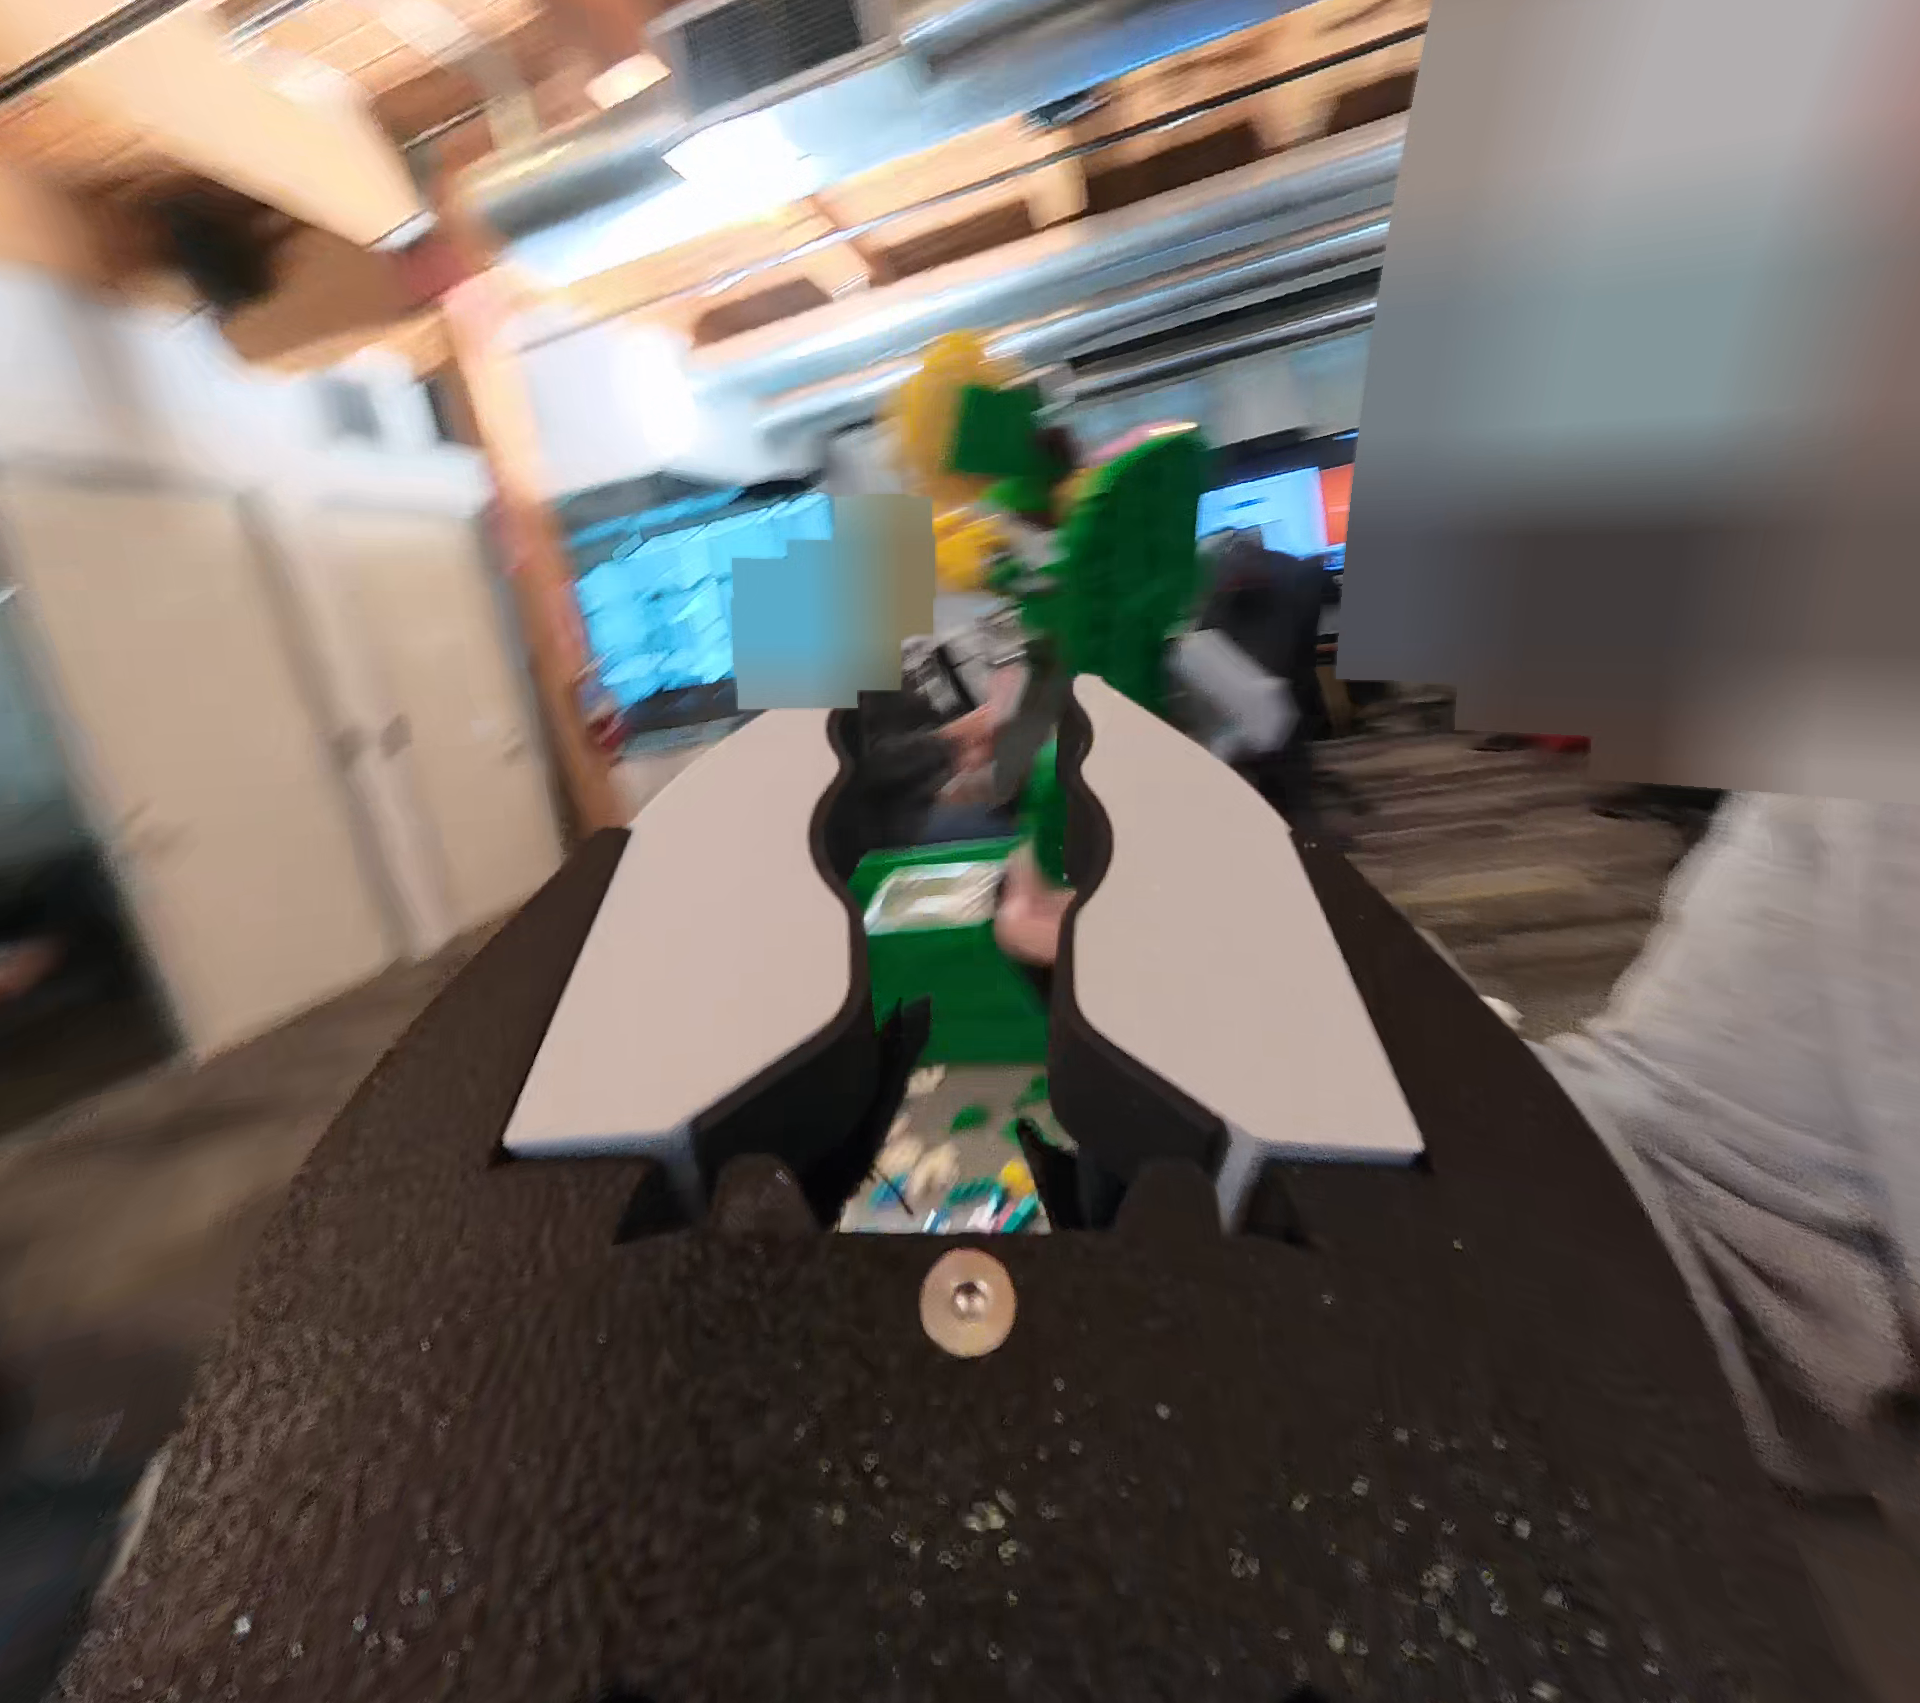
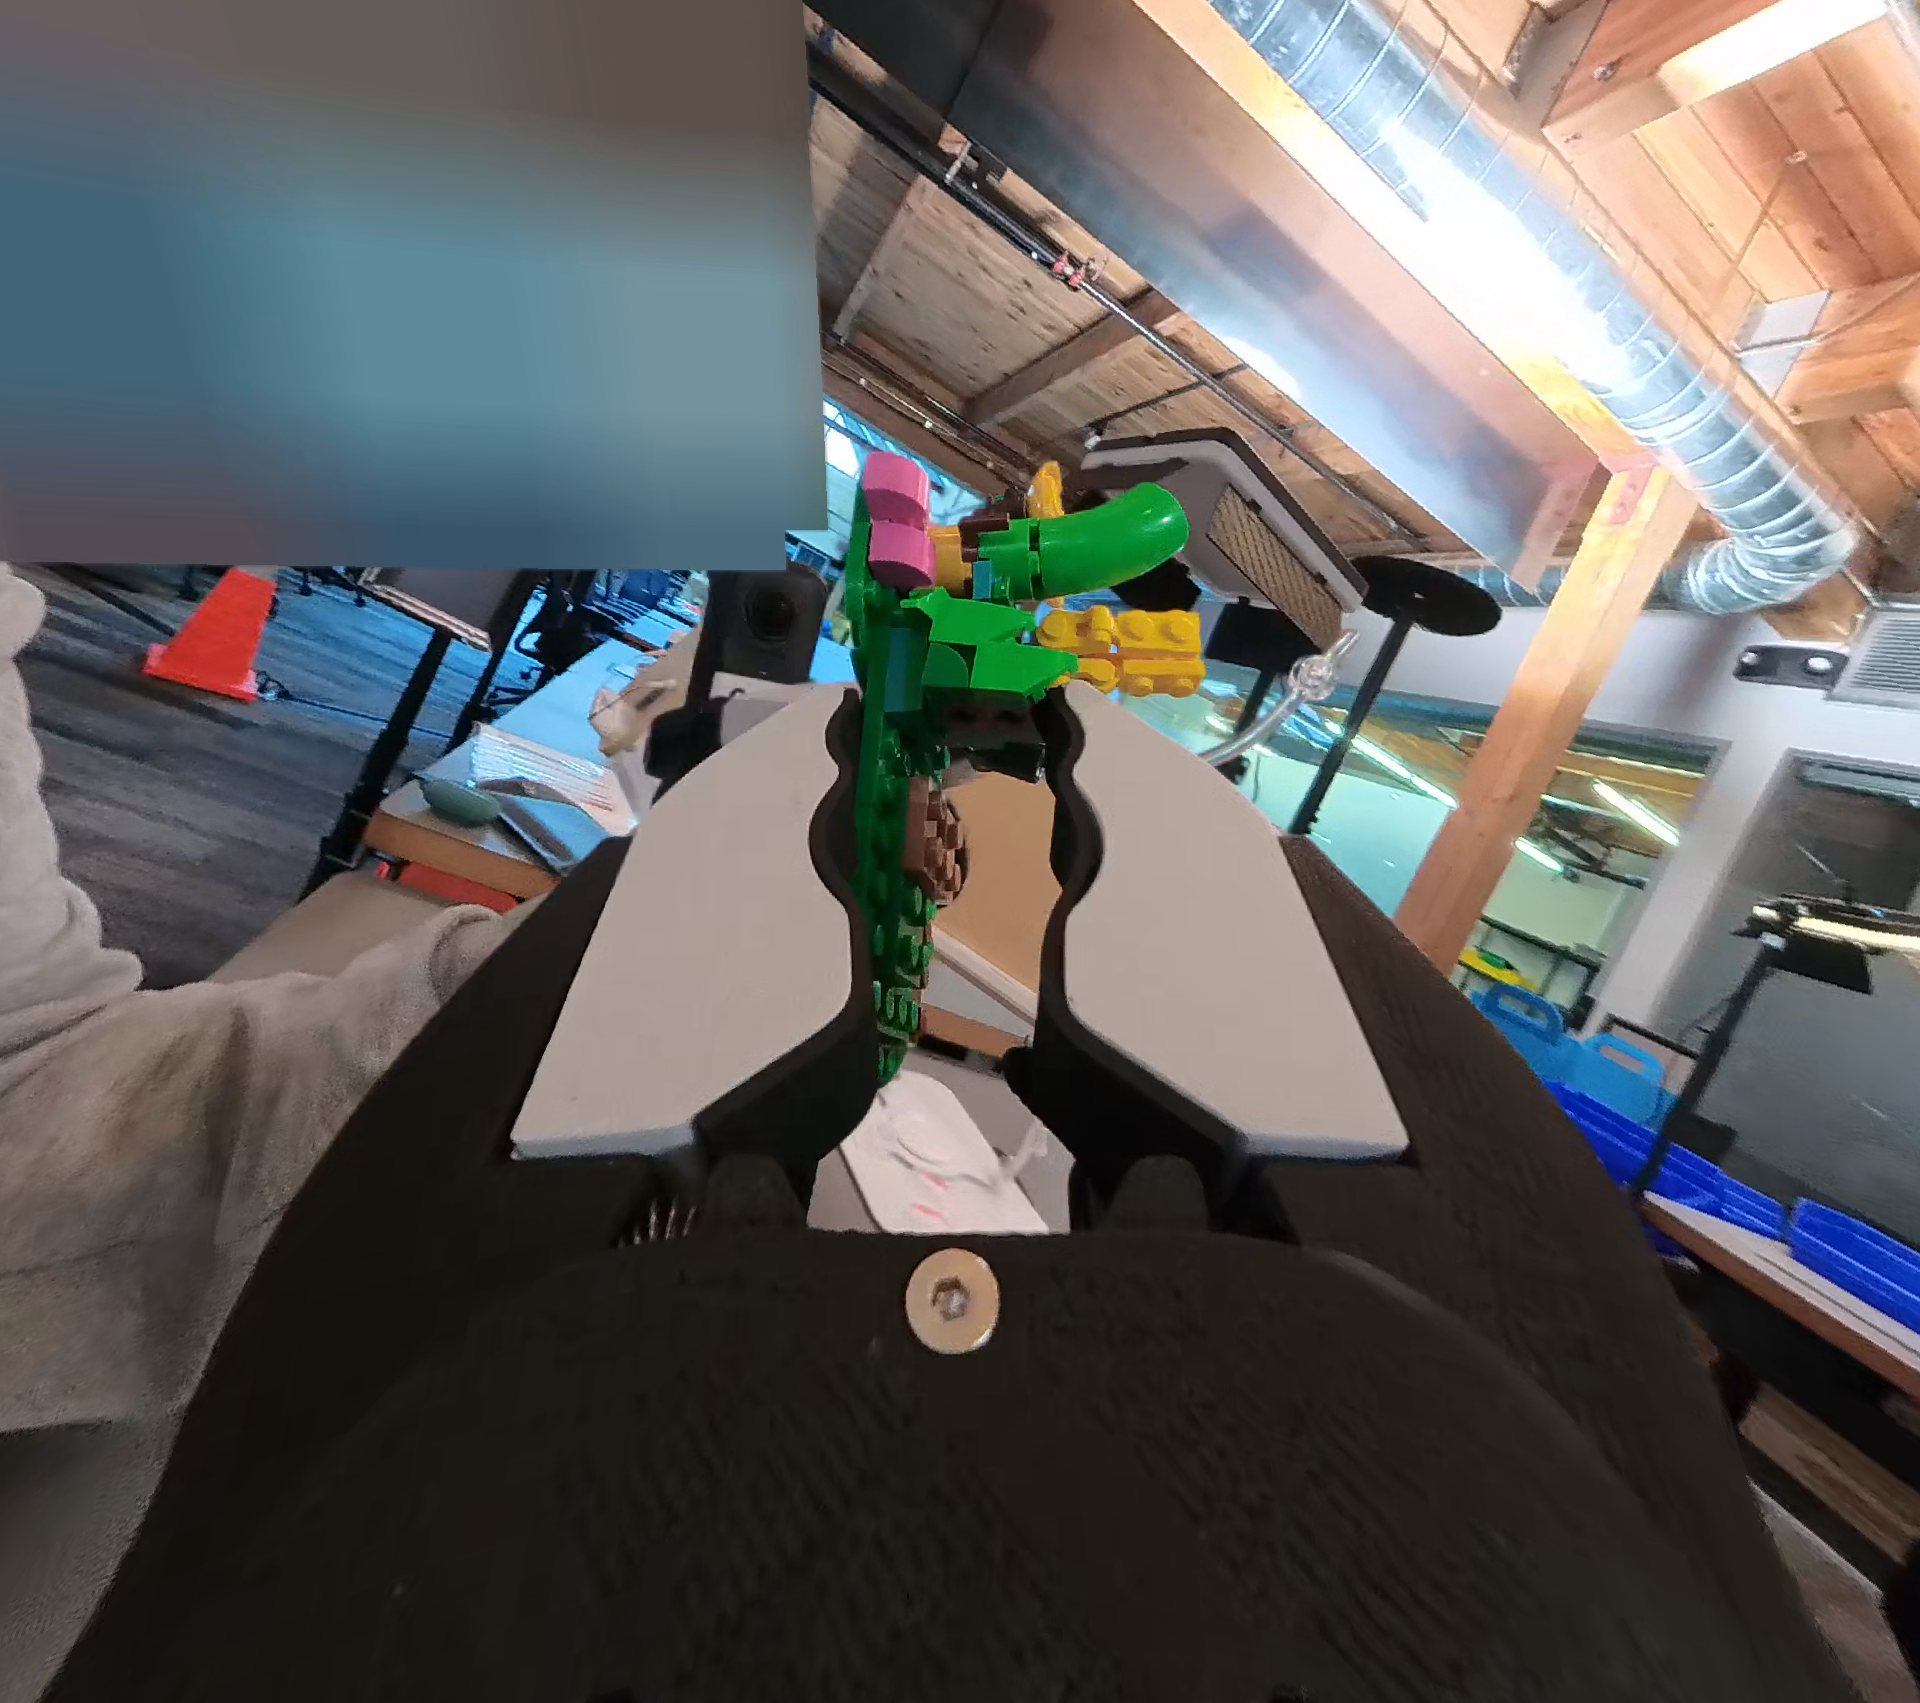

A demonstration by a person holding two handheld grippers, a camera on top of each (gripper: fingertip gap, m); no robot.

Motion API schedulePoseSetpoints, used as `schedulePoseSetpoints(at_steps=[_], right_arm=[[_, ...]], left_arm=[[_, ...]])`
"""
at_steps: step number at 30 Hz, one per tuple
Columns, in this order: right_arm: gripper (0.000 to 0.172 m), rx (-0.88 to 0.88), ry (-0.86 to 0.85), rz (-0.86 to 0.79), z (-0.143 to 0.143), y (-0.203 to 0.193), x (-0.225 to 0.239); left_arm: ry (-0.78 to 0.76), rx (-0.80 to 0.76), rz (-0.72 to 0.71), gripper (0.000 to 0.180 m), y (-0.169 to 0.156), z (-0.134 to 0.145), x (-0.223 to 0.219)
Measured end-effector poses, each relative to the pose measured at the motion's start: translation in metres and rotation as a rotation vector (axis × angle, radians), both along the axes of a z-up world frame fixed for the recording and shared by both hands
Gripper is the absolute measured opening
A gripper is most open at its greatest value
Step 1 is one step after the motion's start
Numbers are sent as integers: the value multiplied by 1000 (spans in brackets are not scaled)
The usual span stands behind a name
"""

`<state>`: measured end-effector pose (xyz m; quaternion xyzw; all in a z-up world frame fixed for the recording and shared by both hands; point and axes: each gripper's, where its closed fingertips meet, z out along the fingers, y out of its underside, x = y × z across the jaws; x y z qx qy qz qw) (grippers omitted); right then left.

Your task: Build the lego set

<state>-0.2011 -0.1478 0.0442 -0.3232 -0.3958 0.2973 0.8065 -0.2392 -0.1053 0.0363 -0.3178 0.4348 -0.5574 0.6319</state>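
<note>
My right gripper (image 2: pixel 951 708) is shut on a brick model (image 2: pixel 935 635) and holds it up in the air. The model's green plate (image 2: pixel 883 822) lies against the left finger and its brown bricks against the right finger. Pink, yellow and curved green pieces stick out past the fingertips. My left gripper (image 1: pixel 961 708) is open with nothing in its grasp. In the blurred left wrist view the same model (image 1: pixel 1112 573) shows just beyond its fingertips. The left gripper's black camera (image 2: pixel 774 614) shows close to the left of the model.
A green bin (image 1: pixel 935 957) and loose bricks (image 1: pixel 956 1175) lie below. An orange cone (image 2: pixel 213 625), a table with papers (image 2: pixel 499 780), a wooden post (image 2: pixel 1538 718), a light panel on a stand (image 2: pixel 1226 531) and blue bins (image 2: pixel 1704 1165) surround me. Grey sleeves (image 2: pixel 156 1082) flank the grippers.
</note>
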Motion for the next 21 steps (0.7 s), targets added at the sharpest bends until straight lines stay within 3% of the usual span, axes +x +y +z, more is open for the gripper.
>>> schedulePoseSetpoints(at_steps=[6,13,21], right_arm=[[32,-37,32,-68,-4,18,21],[32,-60,97,-156,-2,29,56],[32,-64,160,-169,6,19,76]], left_arm=[[122,-267,301,19,54,-15,-2],[315,-85,690,3,37,-17,-9],[405,-44,830,0,28,-24,-12]])
